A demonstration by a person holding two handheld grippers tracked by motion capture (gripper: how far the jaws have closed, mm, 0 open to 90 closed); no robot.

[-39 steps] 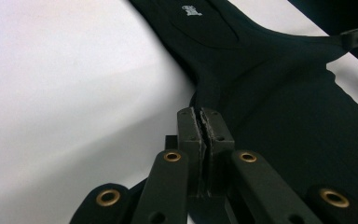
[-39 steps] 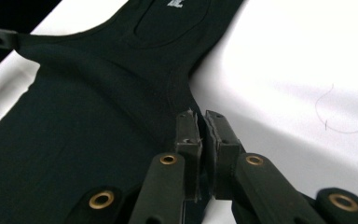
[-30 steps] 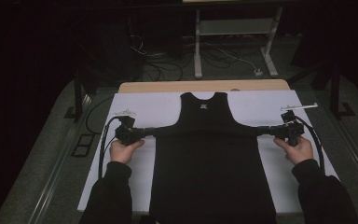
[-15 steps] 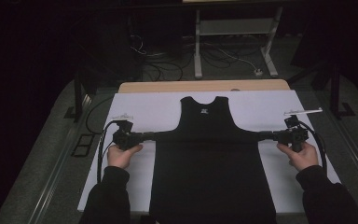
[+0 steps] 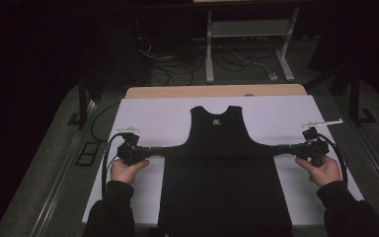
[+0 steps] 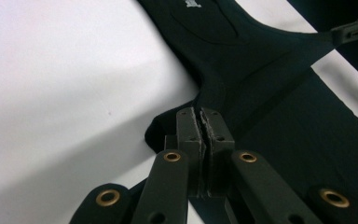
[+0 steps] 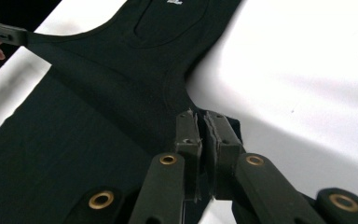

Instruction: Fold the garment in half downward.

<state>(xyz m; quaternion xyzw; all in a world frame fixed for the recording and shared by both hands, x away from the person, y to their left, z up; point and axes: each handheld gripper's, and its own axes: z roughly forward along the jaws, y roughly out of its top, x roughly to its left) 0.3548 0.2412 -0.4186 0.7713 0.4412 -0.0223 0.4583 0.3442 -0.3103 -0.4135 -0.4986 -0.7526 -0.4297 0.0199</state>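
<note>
Nearest us, the black tank top's [image 5: 224, 182] body lies flat, reaching the near edge of the white sheet [image 5: 153, 113] on the table. We have the left gripper [image 5: 159, 149] and right gripper [image 5: 282, 150] each clamped on a side of the garment by the armholes, pulled taut toward the sheet's side edges. The spreading looks done, we judge; the fold of the upper part, lying toward the far edge, is left.

- Both forearms wear dark long sleeves [image 5: 112, 207] that end at the wrists.
- The left gripper [image 6: 200, 122] is matte black, with brass-coloured rivets along its link arms and small screws in its jaw blocks.
- The right gripper [image 7: 201, 122] matches it.
- A black cable [image 5: 104, 165] loops from each gripper.
- A pale plate [image 5: 322, 122] sits on top of the right gripper.
</note>
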